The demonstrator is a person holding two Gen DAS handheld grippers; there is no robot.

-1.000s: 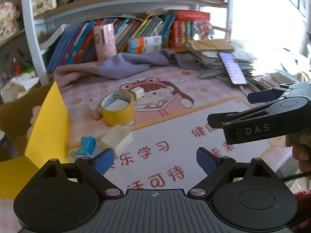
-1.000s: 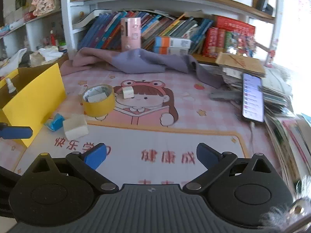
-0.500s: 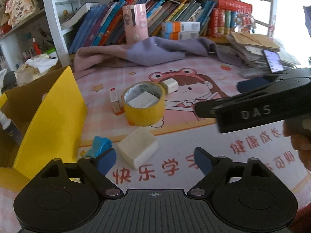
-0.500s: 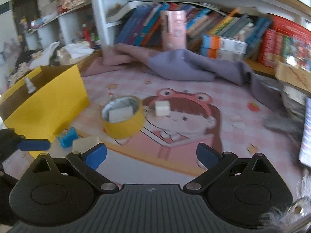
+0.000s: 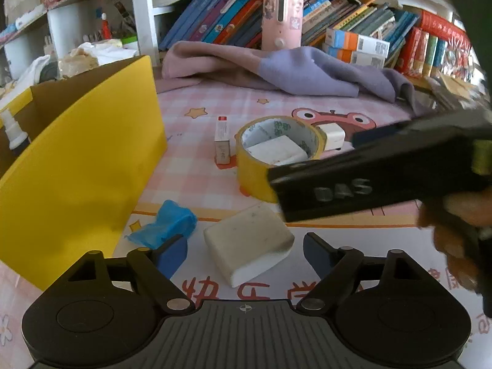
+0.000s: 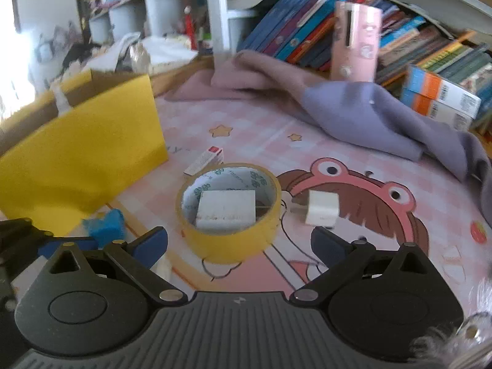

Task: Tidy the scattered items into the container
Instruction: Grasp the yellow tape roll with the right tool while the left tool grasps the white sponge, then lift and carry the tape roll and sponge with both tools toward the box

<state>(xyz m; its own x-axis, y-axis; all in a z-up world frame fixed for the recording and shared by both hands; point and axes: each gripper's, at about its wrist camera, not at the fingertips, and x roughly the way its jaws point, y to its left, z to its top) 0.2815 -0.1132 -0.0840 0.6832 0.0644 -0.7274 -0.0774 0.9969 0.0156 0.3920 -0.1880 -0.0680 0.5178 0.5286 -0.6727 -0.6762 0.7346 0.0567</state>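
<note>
Down on the desk mat (image 5: 190, 166), scattered items beside a yellow box (image 5: 77, 166) at the left. From the left wrist: left gripper (image 5: 246, 253) with jaws spread but closing, a cream block (image 5: 247, 243) between the blue pads, not yet pressed. Just left of it, a crumpled blue wrapper (image 5: 166, 223) close to the box wall. Farther back, a yellow tape roll (image 5: 276, 156) with a white block (image 5: 276, 150) lying inside its ring, a small red-and-white tube (image 5: 222, 141) just left of the roll, a white plug (image 5: 330, 136) just right of it. Across the right side of this view only, the dark body of the right gripper (image 5: 384, 172), blurred, over part of the roll, with a hand (image 5: 455, 230) behind it. Inside the box, a white spray bottle (image 5: 12, 129).

From the right wrist: right gripper (image 6: 238, 241) with jaws spread, nothing between the pads, tape roll (image 6: 229, 212) just ahead of them. Plainer here: the plug (image 6: 321, 209) with its prongs toward the roll, apart from it. Cream block mostly hidden behind the left finger. At the far left edge, a blue fingertip of the other gripper. Behind, a purple cloth (image 6: 353, 113) and leaning books (image 6: 292, 27).
</note>
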